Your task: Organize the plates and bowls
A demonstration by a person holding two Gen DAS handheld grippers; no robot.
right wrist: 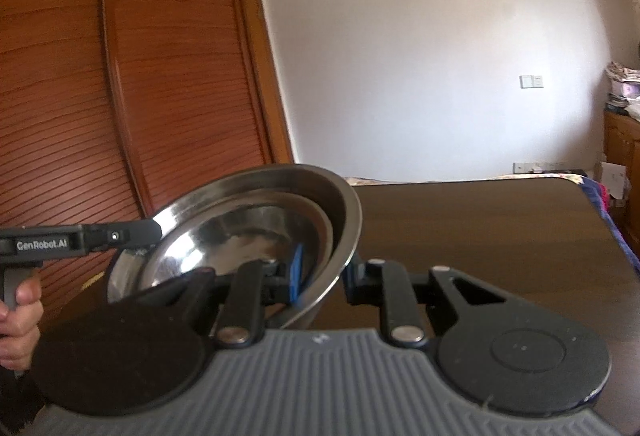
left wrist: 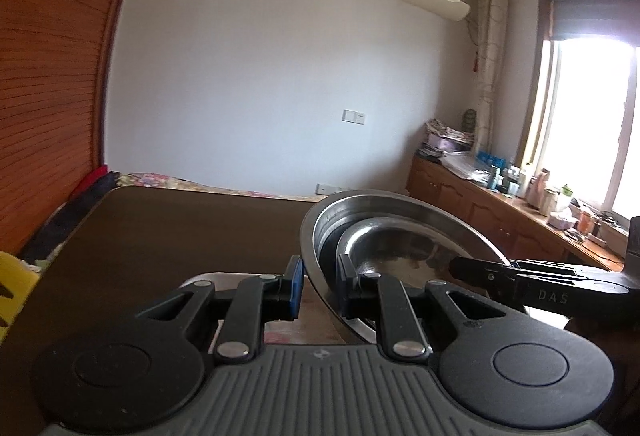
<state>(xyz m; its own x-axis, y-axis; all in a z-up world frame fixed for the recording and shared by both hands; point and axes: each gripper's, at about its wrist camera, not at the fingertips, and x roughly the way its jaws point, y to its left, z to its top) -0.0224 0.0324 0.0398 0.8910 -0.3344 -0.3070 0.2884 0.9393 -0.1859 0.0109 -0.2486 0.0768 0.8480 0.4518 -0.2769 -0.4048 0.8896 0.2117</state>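
Observation:
A large steel bowl (left wrist: 404, 208) with a smaller steel bowl (left wrist: 400, 248) nested inside is held above the dark table (left wrist: 180, 228). My left gripper (left wrist: 318, 286) straddles its left rim, one blue pad outside and one inside. My right gripper (right wrist: 322, 278) straddles the opposite rim of the same bowl (right wrist: 256, 196), the blue pad inside and the other pad outside. The smaller bowl (right wrist: 248, 236) shows inside it. The other gripper's body reaches in at the far rim in each view. The bowl tilts slightly.
A wooden louvred wardrobe (right wrist: 120, 76) stands to the left. A wooden sideboard (left wrist: 500, 208) with clutter runs under the window at right. A bed with a flowered cover (left wrist: 180, 182) lies behind the table. Something yellow (left wrist: 12, 288) is at the left edge.

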